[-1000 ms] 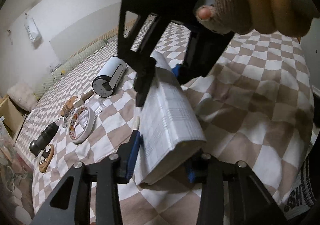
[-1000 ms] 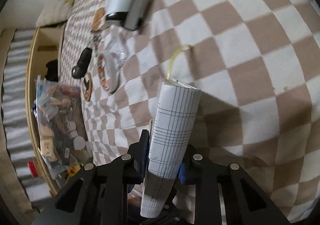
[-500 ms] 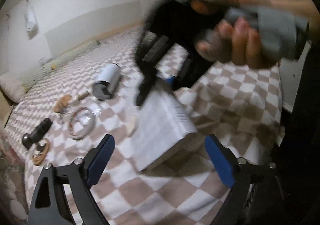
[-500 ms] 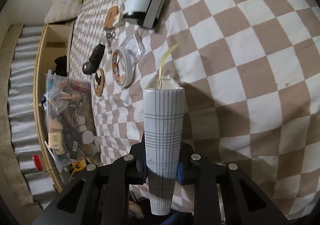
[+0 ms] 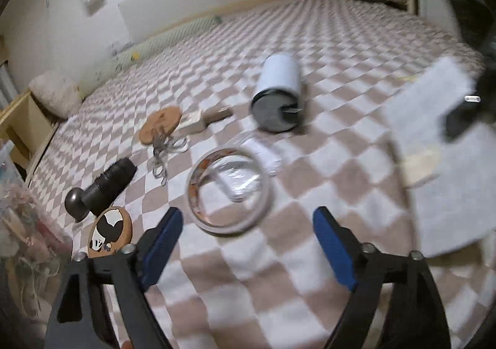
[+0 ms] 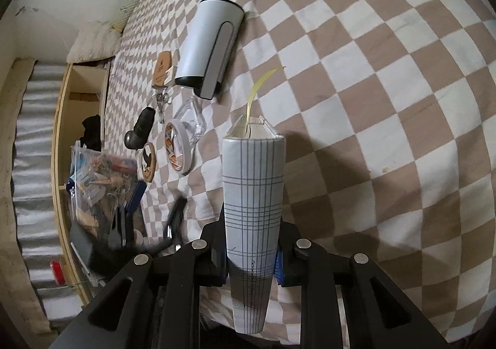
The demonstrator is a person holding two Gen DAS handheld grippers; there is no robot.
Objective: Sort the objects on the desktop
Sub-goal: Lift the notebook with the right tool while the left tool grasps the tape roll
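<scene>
Two grippers are in play over the checkered blanket (image 6: 387, 76). The right gripper (image 6: 251, 259) has its jaws clamped on a book (image 6: 252, 203) with a grid-patterned cover, spine toward the camera, and holds it up off the blanket with a yellow ribbon marker (image 6: 257, 91) curling out of the far end. The left gripper (image 5: 248, 243) has nothing between its blue pads (image 5: 161, 246), and its jaws are closing at this moment from a wide spread; just ahead of them lies a roll of tape (image 5: 228, 190) flat on the blanket. Beyond the tape lies a white cylinder (image 5: 279, 94) on its side. To the left lie a dark handled object (image 5: 102, 186), a round cork coaster with a cartoon print (image 5: 110, 232) and a wooden tag with keyrings (image 5: 161, 128). In the left wrist view the book shows at the right edge, blurred.
</scene>
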